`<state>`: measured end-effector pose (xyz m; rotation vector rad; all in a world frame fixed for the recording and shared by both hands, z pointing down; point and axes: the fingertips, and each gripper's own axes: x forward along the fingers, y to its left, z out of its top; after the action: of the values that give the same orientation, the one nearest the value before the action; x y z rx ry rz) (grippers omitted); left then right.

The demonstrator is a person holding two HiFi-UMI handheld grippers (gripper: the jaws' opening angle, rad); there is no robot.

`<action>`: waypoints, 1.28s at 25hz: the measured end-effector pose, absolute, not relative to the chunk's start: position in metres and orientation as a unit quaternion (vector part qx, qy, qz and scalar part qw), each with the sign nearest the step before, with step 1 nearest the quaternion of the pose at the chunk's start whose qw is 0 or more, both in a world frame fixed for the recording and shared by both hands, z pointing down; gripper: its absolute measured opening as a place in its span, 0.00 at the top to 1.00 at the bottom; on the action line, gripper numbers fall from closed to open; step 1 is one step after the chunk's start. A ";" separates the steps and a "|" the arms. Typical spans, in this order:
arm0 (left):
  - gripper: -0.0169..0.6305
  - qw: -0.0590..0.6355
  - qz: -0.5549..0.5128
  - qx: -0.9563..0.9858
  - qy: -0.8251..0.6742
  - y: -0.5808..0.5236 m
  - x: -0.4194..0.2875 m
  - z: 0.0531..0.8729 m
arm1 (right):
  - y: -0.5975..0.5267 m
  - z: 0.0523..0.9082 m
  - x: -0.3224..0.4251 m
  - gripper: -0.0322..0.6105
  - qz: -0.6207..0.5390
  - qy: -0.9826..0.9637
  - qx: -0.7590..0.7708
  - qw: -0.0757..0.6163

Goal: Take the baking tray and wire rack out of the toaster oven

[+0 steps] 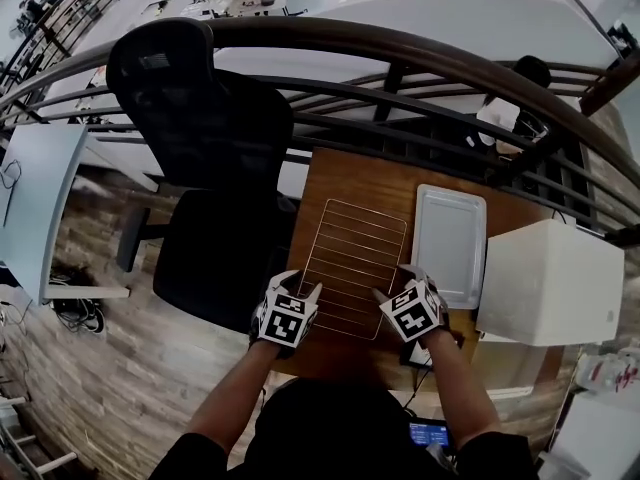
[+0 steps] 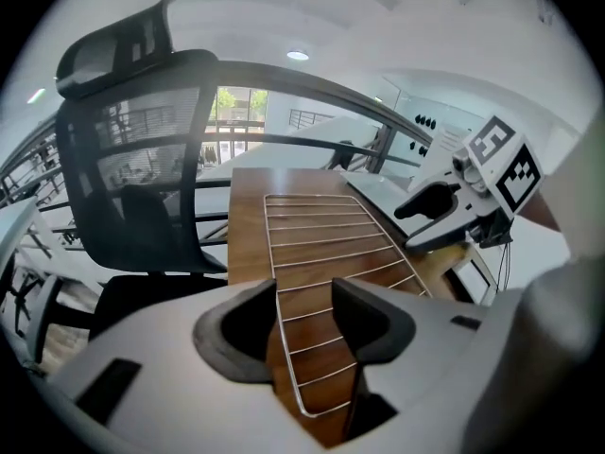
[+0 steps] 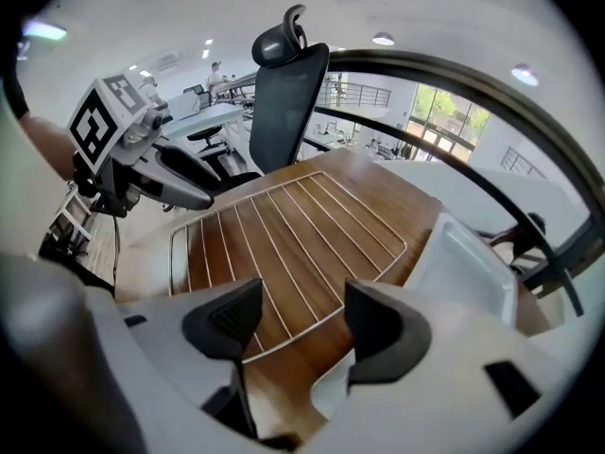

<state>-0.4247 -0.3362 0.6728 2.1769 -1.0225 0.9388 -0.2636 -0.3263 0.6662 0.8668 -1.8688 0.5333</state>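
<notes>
Bright, even light: daylight through the windows (image 2: 234, 112), ceiling lamps (image 2: 298, 56) overhead. Shadows soft. Faint glints on the wire rack (image 2: 321, 244). Strong fisheye bending at edges, black corners in both gripper views; nearest foreground blurred.

A black mesh-backed office chair (image 1: 205, 158) stands at ten o'clock of the brown wooden counter (image 1: 340, 173), a dark curved metal railing (image 1: 330, 36) arcs past at twelve o'clock, and grey-brown wood-plank floor (image 1: 110, 388) spreads at eight o'clock.

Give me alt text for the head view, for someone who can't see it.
Seen from above, a wire rack lies flat on a wooden table with a pale baking tray beside it on the right. The left gripper and right gripper, both open, are poised at the rack's near corners.
</notes>
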 end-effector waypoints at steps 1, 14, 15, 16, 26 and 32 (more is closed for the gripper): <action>0.68 0.274 0.345 0.813 -0.381 -0.334 -0.428 0.668 | -0.324 0.661 -0.268 0.54 0.221 -0.770 0.363 0.476; 0.92 0.184 0.253 0.857 -0.410 -0.284 -0.465 0.574 | -0.235 0.564 -0.277 0.89 0.222 -0.771 0.513 0.304; 0.92 0.183 0.247 0.860 -0.407 -0.282 -0.463 0.572 | -0.230 0.561 -0.275 0.93 0.224 -0.770 0.523 0.289; 0.93 0.182 0.241 0.864 -0.404 -0.280 -0.461 0.569 | -0.225 0.558 -0.274 0.94 0.227 -0.769 0.531 0.276; 0.93 0.148 0.178 0.883 -0.407 -0.264 -0.459 0.521 | -0.190 0.506 -0.250 0.95 0.197 -0.781 0.566 0.175; 0.93 0.119 0.117 0.887 -0.430 -0.254 -0.457 0.476 | -0.171 0.460 -0.216 0.96 0.147 -0.798 0.569 0.135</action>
<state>-0.4571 -0.2544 0.4763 2.5955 -1.2567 0.3415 -0.2164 -0.1707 0.4604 1.6483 -2.3125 0.4269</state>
